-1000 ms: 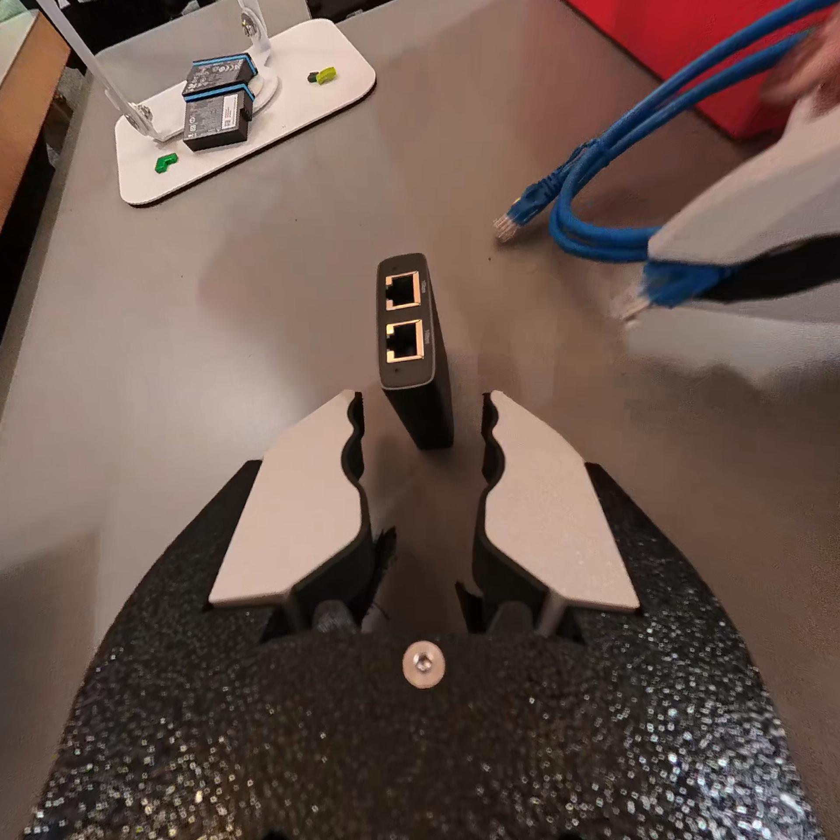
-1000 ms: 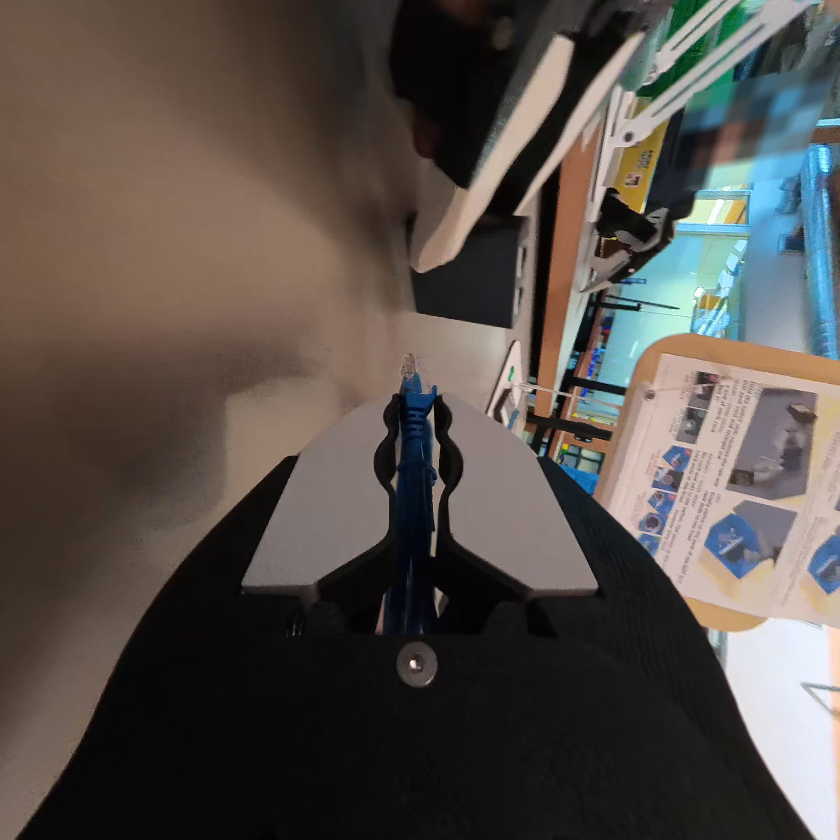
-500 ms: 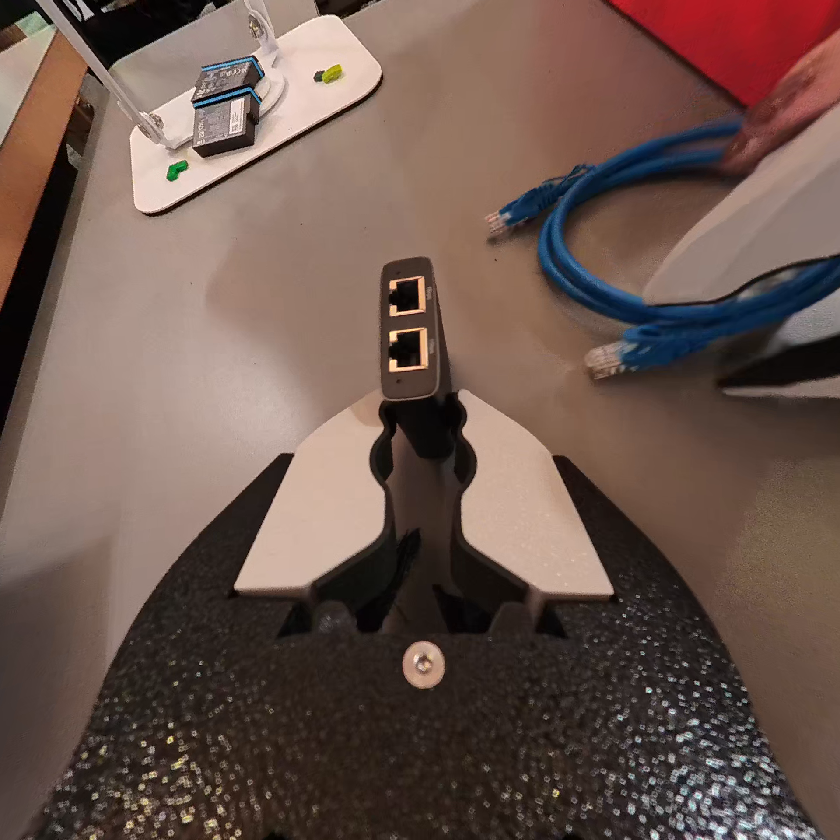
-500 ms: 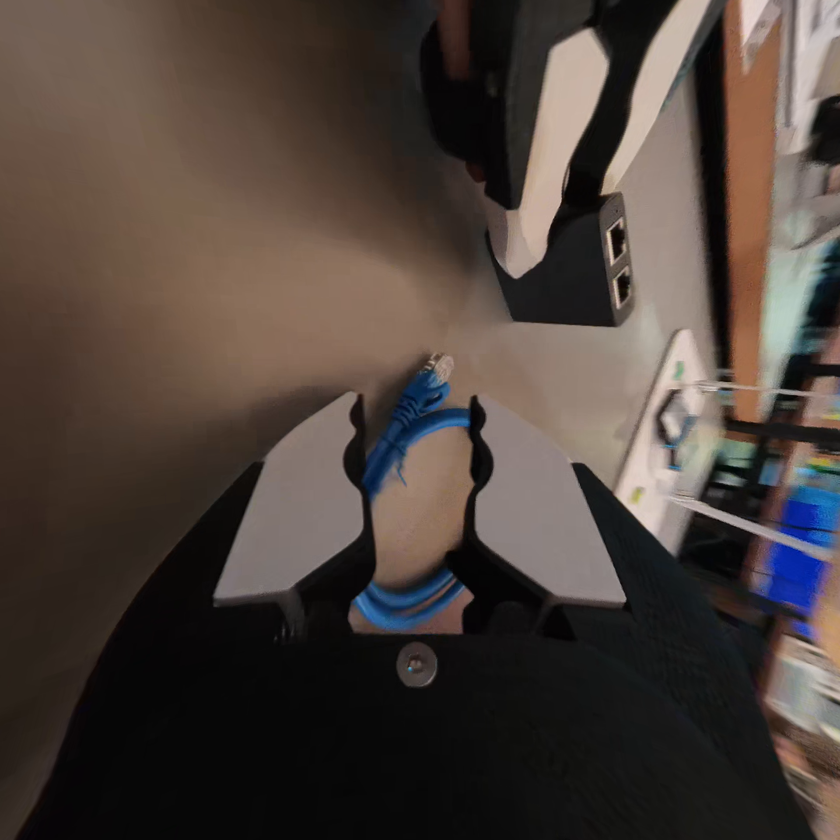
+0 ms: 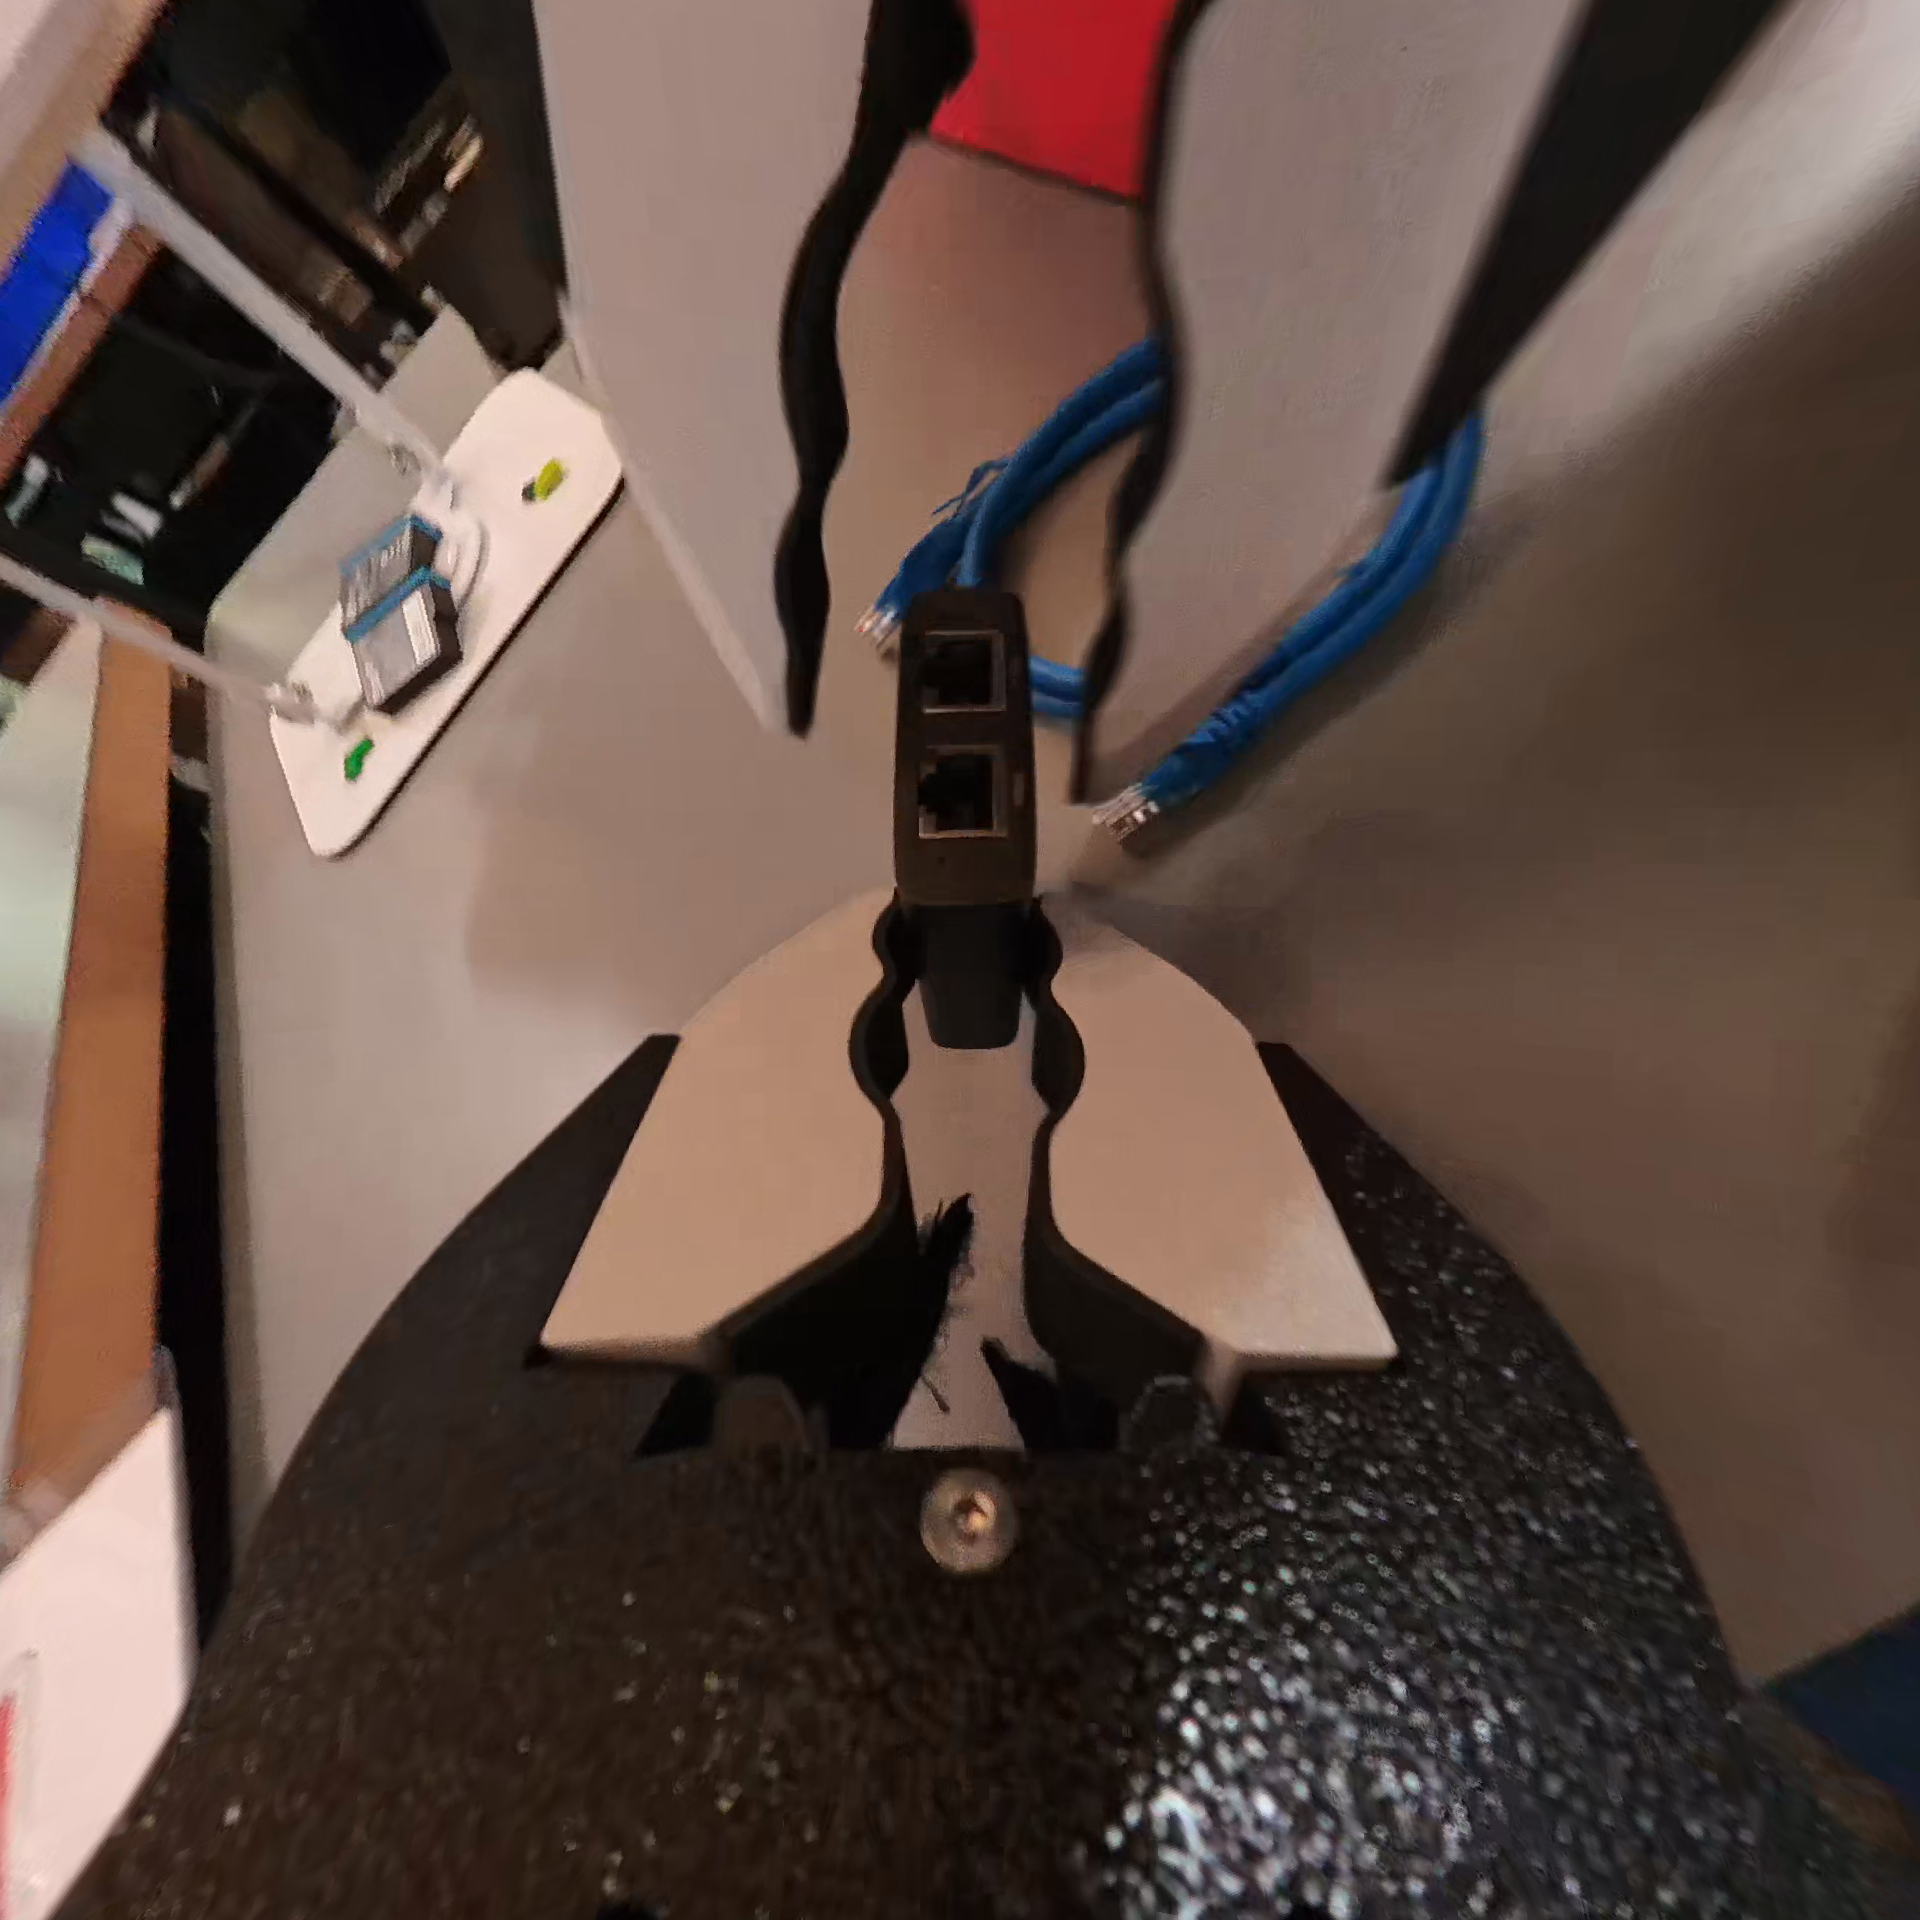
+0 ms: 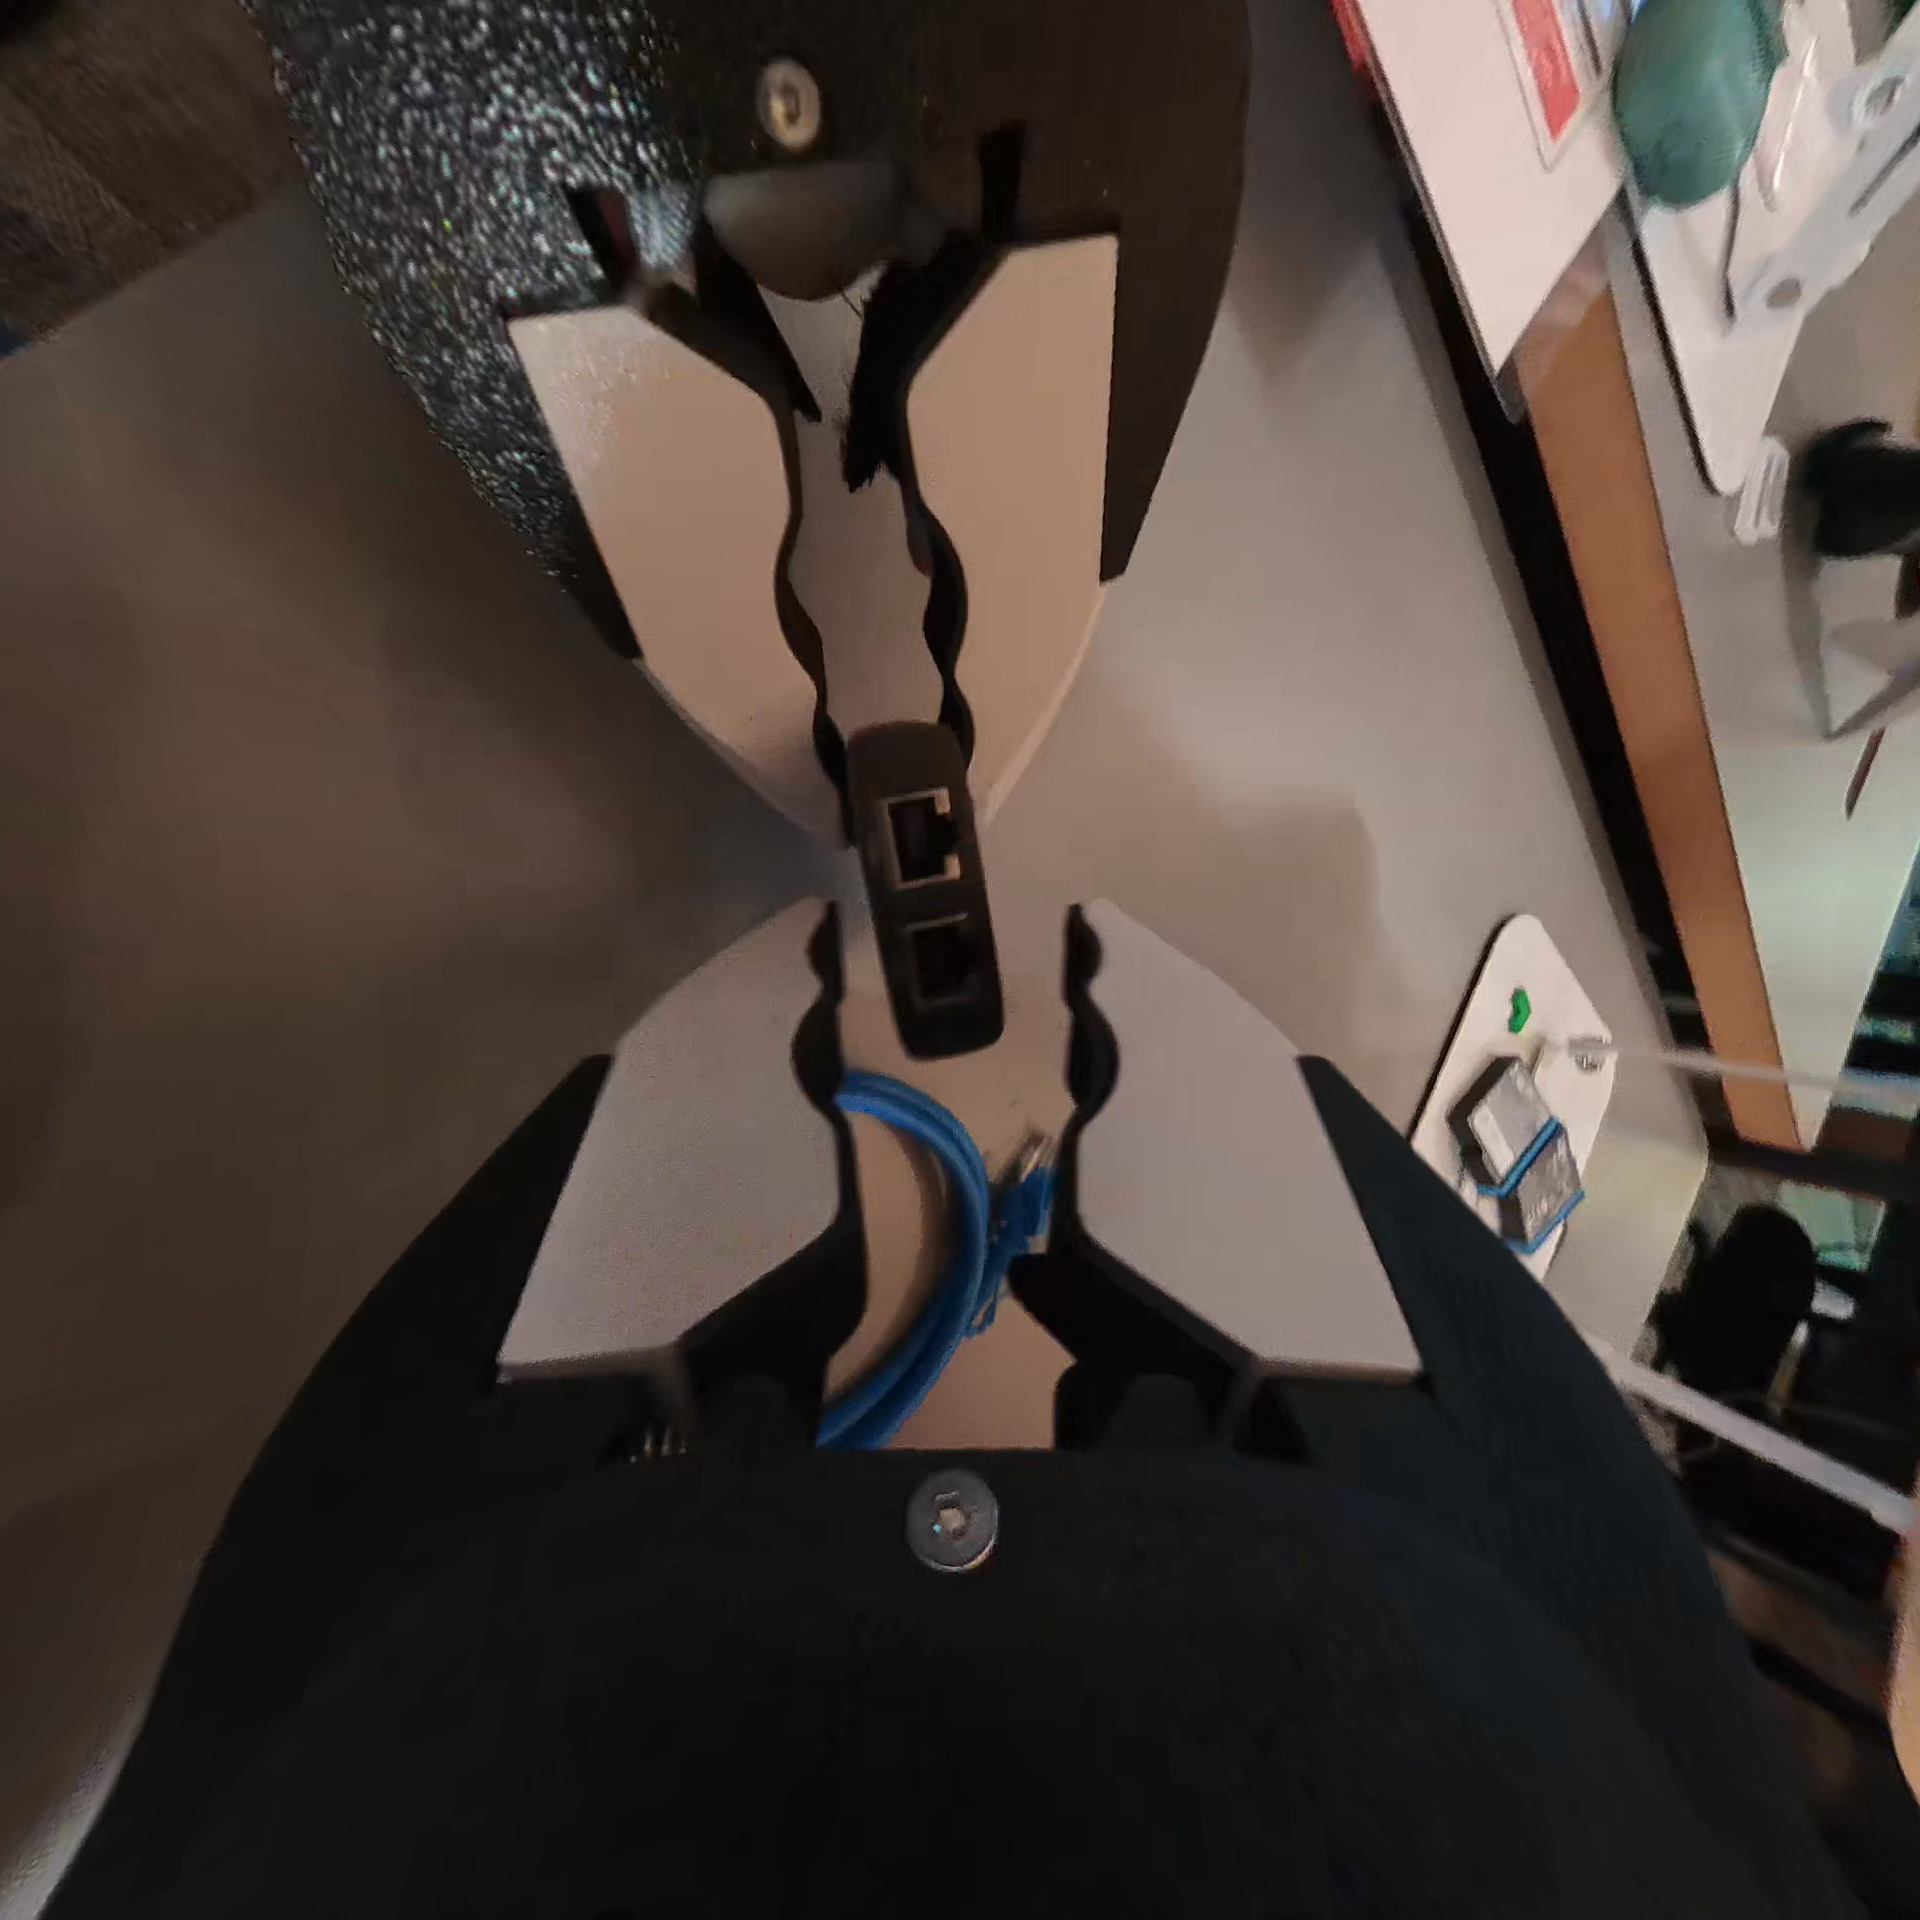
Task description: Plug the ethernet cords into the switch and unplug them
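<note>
My left gripper [image 5: 966, 920] is shut on the rear of a black adapter [image 5: 961, 748] that has two network sockets on its front face. It holds the adapter tilted up off the grey table [image 5: 623, 935]. My right gripper [image 6: 951, 920] is open and empty. It faces the left gripper [image 6: 899, 790], with its fingertips on either side of the adapter's socket end [image 6: 935, 914]. Its fingers [image 5: 686, 312] fill the top of the left wrist view. A coiled blue network cable [image 5: 1340, 613] lies loose on the table under the right gripper, and shows between its fingers [image 6: 956, 1195].
A white tray [image 5: 499, 561] holding two black batteries [image 5: 400, 613] and small green pieces sits at the table's far left; it also shows in the right wrist view [image 6: 1538, 997]. A red box [image 5: 1039, 104] stands behind. A wooden table edge [image 6: 1621, 623] runs alongside. My left and right fingertips are right by each other.
My right gripper let go of the blue cable, opened, and swung round to face the adapter. My left gripper closed on the adapter and raised it.
</note>
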The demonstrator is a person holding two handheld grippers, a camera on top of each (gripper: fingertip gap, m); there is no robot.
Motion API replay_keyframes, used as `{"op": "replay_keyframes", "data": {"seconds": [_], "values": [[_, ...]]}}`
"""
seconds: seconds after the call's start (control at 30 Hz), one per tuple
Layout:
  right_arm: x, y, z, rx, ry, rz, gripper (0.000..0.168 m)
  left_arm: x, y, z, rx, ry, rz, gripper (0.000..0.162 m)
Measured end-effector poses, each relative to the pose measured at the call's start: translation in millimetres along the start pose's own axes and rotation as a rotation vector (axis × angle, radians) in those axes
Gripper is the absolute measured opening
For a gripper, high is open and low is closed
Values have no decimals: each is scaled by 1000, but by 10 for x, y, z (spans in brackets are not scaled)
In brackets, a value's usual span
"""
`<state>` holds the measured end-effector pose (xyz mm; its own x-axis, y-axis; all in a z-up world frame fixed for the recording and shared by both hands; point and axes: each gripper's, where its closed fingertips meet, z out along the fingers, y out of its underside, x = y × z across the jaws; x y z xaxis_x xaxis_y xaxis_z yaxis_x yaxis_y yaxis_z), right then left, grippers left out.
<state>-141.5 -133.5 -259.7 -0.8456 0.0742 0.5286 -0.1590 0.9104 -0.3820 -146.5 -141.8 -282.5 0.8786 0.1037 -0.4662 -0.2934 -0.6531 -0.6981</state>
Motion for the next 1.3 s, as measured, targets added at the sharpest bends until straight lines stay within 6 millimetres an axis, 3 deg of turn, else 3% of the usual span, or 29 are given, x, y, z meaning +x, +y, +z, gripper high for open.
{"op": "replay_keyframes", "data": {"seconds": [0.07,0.2,0.3,0.37,0.53,0.7,0.77,0.83,0.9,1.0,1.1,1.2,1.3], "values": [[-54,-86,-20,70,-36,-8,21,1,-54,-73,16,-4,49,20],[3,-250,-211,256,8,81,20,-72,-262,-288,214,-39,33,24],[131,-420,-516,527,31,268,19,-91,-350,-453,348,-27,-26,63],[174,-536,-726,721,0,377,20,-62,-488,-557,488,24,-112,72],[148,-724,-986,1036,-113,511,20,-91,-914,-952,912,173,-348,53],[113,-750,-999,1124,-148,540,20,-73,-1057,-1045,1022,240,-399,28],[103,-753,-1007,1134,-161,544,20,-75,-1062,-1044,1025,255,-410,26],[96,-750,-1014,1131,-184,554,20,-57,-1055,-1045,1015,289,-410,22],[154,-680,-963,1058,-153,596,23,-110,-994,-1007,970,214,-383,20],[263,-311,-784,738,-33,734,36,-214,-819,-992,872,60,-303,20],[-32,112,-528,307,-24,813,37,-309,-705,-1039,831,-41,-259,20],[-403,176,-329,130,-65,796,31,-338,-646,-1003,792,-73,-219,20],[-478,201,-172,58,19,691,26,-306,-628,-957,794,-62,-219,20]]}}
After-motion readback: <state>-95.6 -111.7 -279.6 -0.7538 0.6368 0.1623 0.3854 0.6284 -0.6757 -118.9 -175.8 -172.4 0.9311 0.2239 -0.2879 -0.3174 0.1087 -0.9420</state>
